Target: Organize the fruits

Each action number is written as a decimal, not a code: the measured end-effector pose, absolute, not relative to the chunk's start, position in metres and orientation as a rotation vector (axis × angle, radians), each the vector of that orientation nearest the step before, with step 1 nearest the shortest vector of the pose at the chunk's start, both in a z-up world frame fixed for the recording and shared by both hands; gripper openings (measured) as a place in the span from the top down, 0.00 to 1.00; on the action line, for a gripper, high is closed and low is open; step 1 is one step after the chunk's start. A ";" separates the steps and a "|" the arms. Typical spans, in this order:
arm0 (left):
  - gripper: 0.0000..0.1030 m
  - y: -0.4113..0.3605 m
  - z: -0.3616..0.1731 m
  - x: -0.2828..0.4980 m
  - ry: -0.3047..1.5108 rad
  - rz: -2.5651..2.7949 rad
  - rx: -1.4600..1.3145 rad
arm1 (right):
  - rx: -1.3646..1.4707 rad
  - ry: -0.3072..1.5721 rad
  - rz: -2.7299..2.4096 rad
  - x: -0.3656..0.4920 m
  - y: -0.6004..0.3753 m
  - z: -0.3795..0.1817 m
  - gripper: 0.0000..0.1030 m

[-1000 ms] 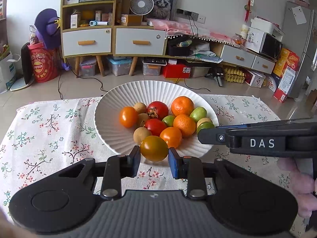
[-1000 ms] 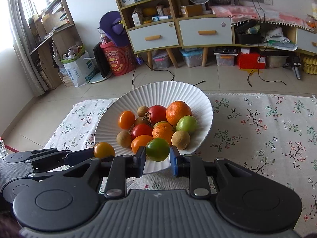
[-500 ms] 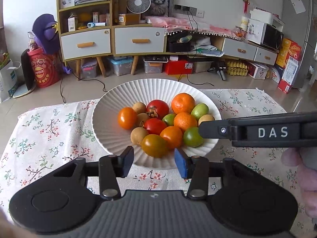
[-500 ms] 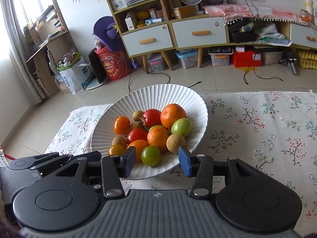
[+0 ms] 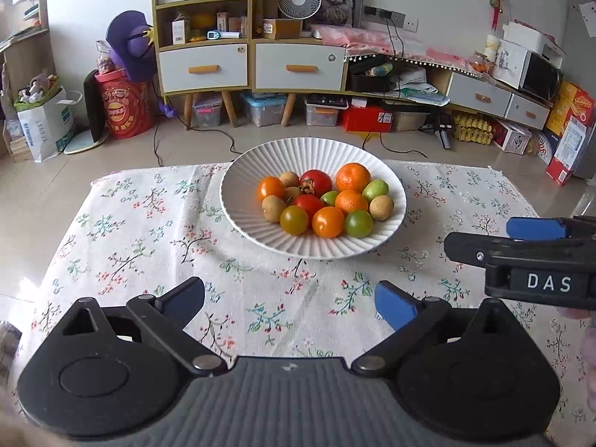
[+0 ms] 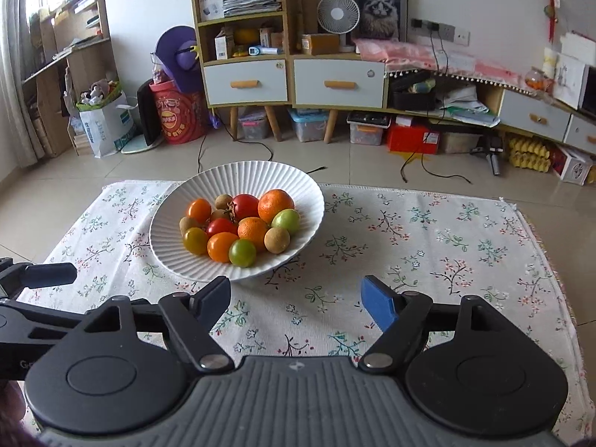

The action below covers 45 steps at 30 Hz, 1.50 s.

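Note:
A white ribbed bowl (image 5: pixel 260 231) (image 6: pixel 175 257) on a floral tablecloth holds several small fruits: oranges, red and orange tomatoes, green ones and brown ones. An orange-green tomato (image 5: pixel 294 219) and a green fruit (image 6: pixel 242 253) lie at the bowl's near side. My left gripper (image 5: pixel 290 303) hovers over the cloth short of the bowl, its jaws opening wide with nothing between them. My right gripper (image 6: pixel 296 300) is likewise back from the bowl, jaws opening and holding nothing. It also shows at the right edge of the left wrist view as the right gripper (image 5: pixel 529 253).
The floral tablecloth (image 5: pixel 130 231) covers a low table with floor beyond its far edge. Shelves with drawers (image 5: pixel 253 63), a fan, storage boxes and cables stand across the room. A person's hand (image 5: pixel 581 316) holds the right gripper.
Both grippers let go of their fruit into the bowl, the left an orange-green tomato and the right a green fruit. Both then opened wide and drew back and up from the bowl.

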State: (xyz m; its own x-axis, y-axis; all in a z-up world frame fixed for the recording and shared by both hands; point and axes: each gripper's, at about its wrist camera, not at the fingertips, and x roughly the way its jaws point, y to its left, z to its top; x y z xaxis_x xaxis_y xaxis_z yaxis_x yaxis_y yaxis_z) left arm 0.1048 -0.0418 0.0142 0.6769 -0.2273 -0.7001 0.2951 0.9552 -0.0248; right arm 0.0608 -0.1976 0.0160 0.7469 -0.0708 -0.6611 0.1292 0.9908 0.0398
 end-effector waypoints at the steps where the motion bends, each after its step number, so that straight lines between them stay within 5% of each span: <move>1: 0.06 -0.042 0.015 0.102 0.781 -0.283 0.096 | 0.081 0.719 -0.114 0.058 -0.197 0.018 0.24; 9: 0.05 -0.035 0.021 0.082 0.814 -0.183 0.105 | 0.049 0.748 -0.193 0.042 -0.188 0.029 0.05; 45: 0.05 -0.025 0.012 0.082 0.834 -0.161 0.075 | 0.030 0.817 -0.227 0.045 -0.176 0.014 0.04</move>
